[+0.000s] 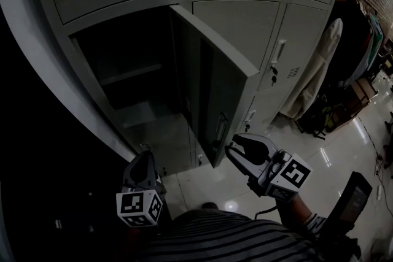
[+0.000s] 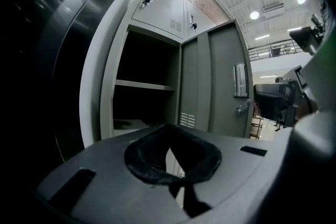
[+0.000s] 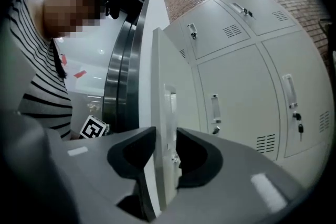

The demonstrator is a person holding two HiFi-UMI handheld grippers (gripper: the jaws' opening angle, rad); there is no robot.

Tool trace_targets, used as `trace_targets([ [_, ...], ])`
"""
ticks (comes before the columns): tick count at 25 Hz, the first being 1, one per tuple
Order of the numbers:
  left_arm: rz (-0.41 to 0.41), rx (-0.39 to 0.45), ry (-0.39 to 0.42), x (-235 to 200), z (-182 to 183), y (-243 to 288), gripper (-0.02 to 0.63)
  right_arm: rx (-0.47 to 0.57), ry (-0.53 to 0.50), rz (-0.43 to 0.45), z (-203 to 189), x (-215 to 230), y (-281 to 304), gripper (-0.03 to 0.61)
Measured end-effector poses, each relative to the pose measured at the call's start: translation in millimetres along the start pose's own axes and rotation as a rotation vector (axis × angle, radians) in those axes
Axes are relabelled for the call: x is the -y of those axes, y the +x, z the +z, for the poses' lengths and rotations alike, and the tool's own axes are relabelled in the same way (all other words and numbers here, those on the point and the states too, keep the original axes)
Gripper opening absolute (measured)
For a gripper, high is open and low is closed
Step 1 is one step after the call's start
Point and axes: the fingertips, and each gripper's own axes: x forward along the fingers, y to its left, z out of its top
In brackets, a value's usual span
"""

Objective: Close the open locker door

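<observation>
Right gripper has jaws astride the edge of the open locker door, prob. clamped, ready to swing it; left gripper pinched together, empty.

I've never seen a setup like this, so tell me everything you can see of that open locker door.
The locker door is a tall, plain grey panel, painted metal by its look. It stands upright, swung far out from its dark compartment and hinged on that compartment's right side. A small handle fitting sits near its free edge. The right gripper appears closed on that edge, one jaw on each face.
</observation>
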Motion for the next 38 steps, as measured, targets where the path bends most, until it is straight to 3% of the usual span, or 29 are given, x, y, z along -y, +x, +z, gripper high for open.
trace_targets([
  [9,0.085,0.016,-0.004,-31,5,-26,0.005,-0.019,-0.001,0.180,-7,-61,61,0.120],
  [18,0.136,0.058,0.019,-54,20,-61,0.005,-0.050,-0.021,0.263,-13,-98,132,0.118],
  [32,0.110,0.076,-0.001,-61,30,-57,0.005,-0.073,-0.126,0.297,-20,-109,252,0.100],
  [38,0.114,0.064,-0.027,-63,31,-49,0.005,-0.090,-0.144,0.253,-21,-93,305,0.063],
])
